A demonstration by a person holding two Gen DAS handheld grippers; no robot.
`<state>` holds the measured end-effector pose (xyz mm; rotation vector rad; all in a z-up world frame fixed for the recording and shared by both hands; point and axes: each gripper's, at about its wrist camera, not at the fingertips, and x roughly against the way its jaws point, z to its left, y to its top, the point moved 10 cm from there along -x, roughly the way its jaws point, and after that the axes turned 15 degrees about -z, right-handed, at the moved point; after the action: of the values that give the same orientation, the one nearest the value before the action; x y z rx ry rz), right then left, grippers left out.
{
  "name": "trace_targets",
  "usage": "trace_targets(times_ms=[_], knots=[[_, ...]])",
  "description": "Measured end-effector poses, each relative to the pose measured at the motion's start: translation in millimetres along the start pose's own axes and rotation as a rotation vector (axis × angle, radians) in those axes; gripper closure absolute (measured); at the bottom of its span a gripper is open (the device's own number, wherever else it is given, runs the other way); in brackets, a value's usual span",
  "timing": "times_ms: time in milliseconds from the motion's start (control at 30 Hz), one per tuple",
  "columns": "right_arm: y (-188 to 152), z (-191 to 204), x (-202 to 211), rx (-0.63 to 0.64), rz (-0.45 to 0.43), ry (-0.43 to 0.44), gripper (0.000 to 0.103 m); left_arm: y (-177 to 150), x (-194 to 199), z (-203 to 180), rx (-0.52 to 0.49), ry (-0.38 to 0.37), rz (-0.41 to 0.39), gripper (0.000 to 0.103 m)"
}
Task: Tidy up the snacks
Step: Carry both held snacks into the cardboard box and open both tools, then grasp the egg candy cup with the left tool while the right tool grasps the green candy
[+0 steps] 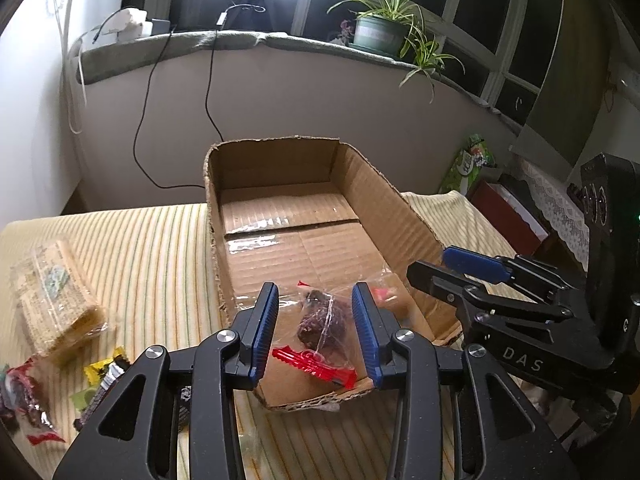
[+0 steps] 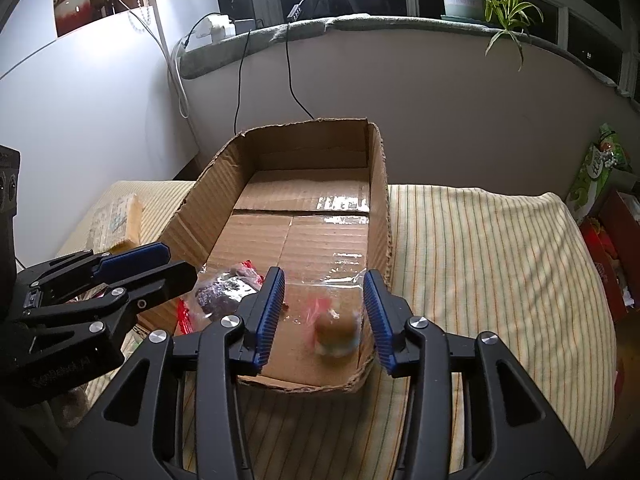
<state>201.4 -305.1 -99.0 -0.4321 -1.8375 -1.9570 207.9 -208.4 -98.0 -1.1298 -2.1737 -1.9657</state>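
An open cardboard box (image 1: 376, 200) lies on the striped cloth; it also shows in the right wrist view (image 2: 224, 184). My left gripper (image 1: 316, 332) is open above the box's near end, over a clear bag of dark snack with a red seal (image 1: 320, 324), which lies on the box floor. My right gripper (image 2: 324, 316) is open over the near right corner, where a blurred clear bag with a round brown snack (image 2: 336, 330) sits between the fingers without touching them. The dark snack bag (image 2: 224, 290) shows to its left.
Left of the box lie a pack of yellow wafers (image 1: 60, 296) and several small wrapped snacks (image 1: 100, 376) on the cloth. A wall with hanging cables and a windowsill with a potted plant (image 1: 380, 28) stand behind. Bags and a red box (image 2: 600, 240) sit at the right.
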Motion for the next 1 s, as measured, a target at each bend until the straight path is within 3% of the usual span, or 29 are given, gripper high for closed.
trace_targets(times_ms=[433, 700, 1000], knots=[[7, 23, 24, 0.022, -0.028, 0.017, 0.05, 7, 38, 17, 0.031, 0.025, -0.046, 0.066], [4, 56, 42, 0.032, -0.039, 0.091, 0.05, -1, 72, 41, 0.055, 0.07, -0.063, 0.066], [-16, 103, 53, 0.073, -0.005, 0.193, 0.05, -26, 120, 96, 0.122, 0.174, -0.058, 0.066]])
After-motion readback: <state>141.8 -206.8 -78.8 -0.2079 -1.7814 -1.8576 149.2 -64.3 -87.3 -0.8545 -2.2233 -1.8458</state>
